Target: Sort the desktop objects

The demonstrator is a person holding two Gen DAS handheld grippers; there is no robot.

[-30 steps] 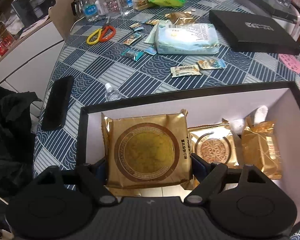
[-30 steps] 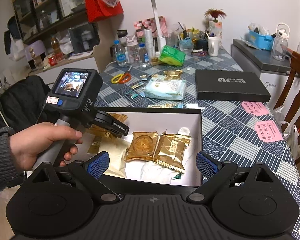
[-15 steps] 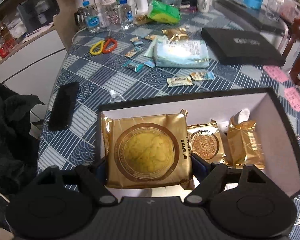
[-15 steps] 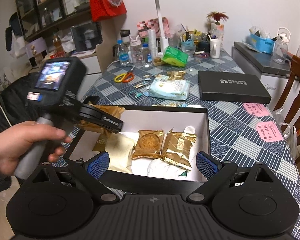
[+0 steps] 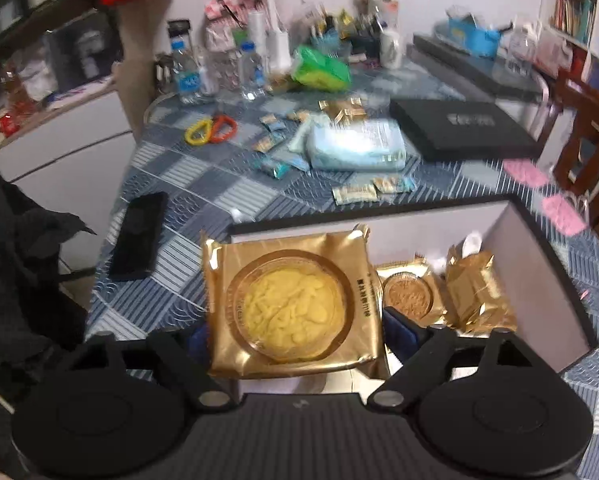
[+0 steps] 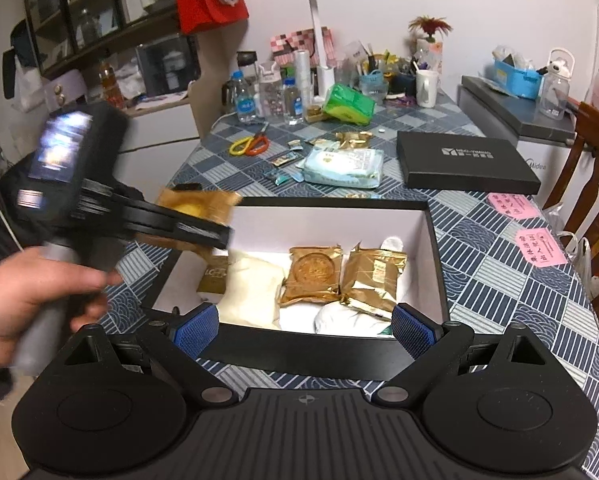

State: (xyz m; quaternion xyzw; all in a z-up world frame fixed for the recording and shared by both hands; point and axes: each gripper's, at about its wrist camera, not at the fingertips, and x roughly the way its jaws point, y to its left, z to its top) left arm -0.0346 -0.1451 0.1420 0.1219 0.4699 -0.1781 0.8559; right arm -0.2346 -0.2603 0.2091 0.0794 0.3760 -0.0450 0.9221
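We are seeing even indoor light, fisheye bending at edges, and motion blur smearing the left view.

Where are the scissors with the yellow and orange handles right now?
In the right wrist view the scissors lie on the checked tablecloth at the far left of the table, just in front of the water bottles and left of the pale blue tissue pack.

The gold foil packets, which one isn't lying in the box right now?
The large gold packet with the round yellow cake showing, clamped in the left gripper above the box's left edge. The two smaller gold packets lie side by side inside.
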